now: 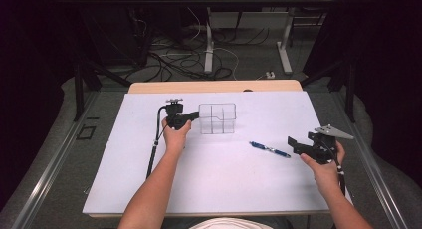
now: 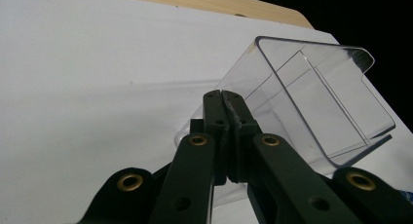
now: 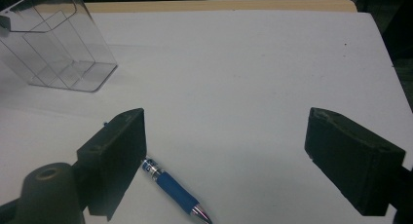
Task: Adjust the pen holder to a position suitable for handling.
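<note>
A clear plastic container (image 1: 217,118) with inner dividers stands on the white sheet (image 1: 224,184) at centre back. My left gripper (image 1: 195,116) reaches it from the left, jaws shut on its near wall. In the left gripper view the two jaws (image 2: 223,95) meet on the edge of the container (image 2: 316,102). A blue pen (image 1: 269,149) lies on the sheet to the right of centre. My right gripper (image 1: 294,145) hovers just right of the pen, open. In the right gripper view the pen (image 3: 173,190) lies by the left pad (image 3: 119,156), and the container (image 3: 53,44) is far off at upper left.
The white sheet covers most of the wooden table, whose bare edge (image 1: 214,86) runs along the back. Beyond it are table legs (image 1: 209,45) and loose cables (image 1: 174,59) on the floor. A black cable (image 1: 154,149) trails from the left gripper across the sheet.
</note>
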